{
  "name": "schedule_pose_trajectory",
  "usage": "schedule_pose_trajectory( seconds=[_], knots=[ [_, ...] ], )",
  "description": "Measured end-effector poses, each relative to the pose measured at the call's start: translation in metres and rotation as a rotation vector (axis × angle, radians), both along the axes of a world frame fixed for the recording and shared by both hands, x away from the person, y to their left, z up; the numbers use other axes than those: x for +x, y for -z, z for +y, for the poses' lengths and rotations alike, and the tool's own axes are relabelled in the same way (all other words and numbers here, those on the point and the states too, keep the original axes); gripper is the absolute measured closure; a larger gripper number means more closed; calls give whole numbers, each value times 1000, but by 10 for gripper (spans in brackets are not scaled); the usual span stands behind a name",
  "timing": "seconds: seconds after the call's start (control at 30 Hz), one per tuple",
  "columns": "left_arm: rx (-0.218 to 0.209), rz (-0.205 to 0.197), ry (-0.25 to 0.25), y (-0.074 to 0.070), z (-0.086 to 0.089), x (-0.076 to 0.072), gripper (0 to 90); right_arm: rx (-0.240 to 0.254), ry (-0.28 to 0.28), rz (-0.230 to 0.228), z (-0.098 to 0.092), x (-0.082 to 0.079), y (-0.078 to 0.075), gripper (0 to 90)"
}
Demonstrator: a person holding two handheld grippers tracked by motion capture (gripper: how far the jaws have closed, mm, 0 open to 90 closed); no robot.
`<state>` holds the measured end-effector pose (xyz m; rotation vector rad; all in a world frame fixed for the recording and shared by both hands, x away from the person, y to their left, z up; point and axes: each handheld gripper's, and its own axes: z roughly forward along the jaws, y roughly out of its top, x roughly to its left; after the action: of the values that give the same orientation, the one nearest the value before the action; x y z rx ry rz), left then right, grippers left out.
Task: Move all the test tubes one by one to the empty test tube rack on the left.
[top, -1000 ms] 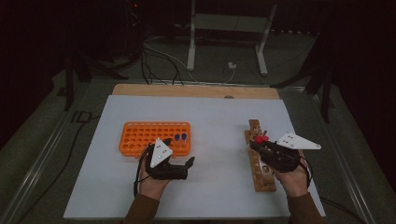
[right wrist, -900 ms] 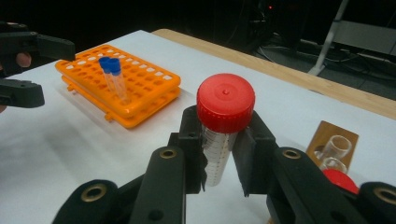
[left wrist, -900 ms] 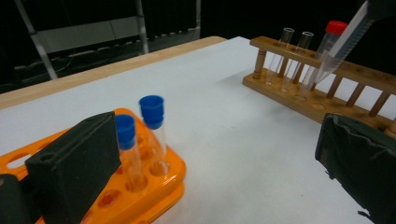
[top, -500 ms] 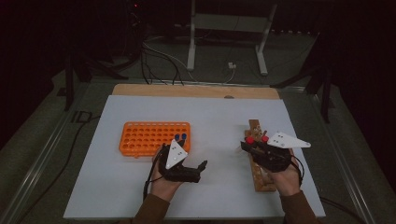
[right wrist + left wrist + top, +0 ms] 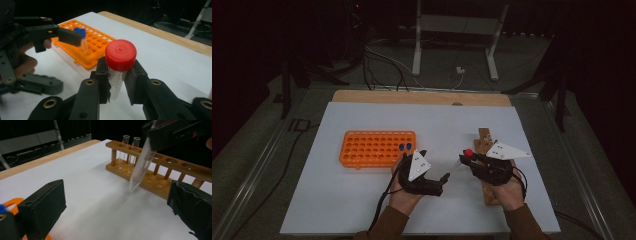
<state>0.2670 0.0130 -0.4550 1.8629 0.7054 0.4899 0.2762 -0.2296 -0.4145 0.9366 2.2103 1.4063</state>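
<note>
**Inspector:** Status of the right gripper?

**Operator:** I have its jaws clamped on a red-capped tube, gripped just under the cap, upright above the white mat, near the wooden rack; the left gripper is spread wide and empty, facing it.

**Inspector:** Handling?

**Operator:** I judge it light, stiff clear plastic, smooth and apt to slip; I would take it on the bare body below the present grip, never by the cap; the orange rack holds two blue-capped tubes.
</note>
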Motion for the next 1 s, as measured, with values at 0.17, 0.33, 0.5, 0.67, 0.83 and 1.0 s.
schedule_pose_trajectory(
  seconds=[0.17,0.33,0.5,0.67,0.83,1.0],
  knots=[
    [-1,10,18,2,-14,1,53,7,-16,9,5,-1,1,744],
    [15,21,46,3,-27,2,81,13,-30,20,9,-2,3,744],
    [23,11,53,3,-36,1,239,9,-42,23,13,-3,5,744],
    [19,14,82,3,-36,1,552,15,-47,26,13,-4,5,744],
    [18,20,84,3,-34,2,696,14,-53,28,14,-4,6,744],
    [25,13,96,3,-34,1,738,16,-56,30,15,-4,6,745]
  ],
)
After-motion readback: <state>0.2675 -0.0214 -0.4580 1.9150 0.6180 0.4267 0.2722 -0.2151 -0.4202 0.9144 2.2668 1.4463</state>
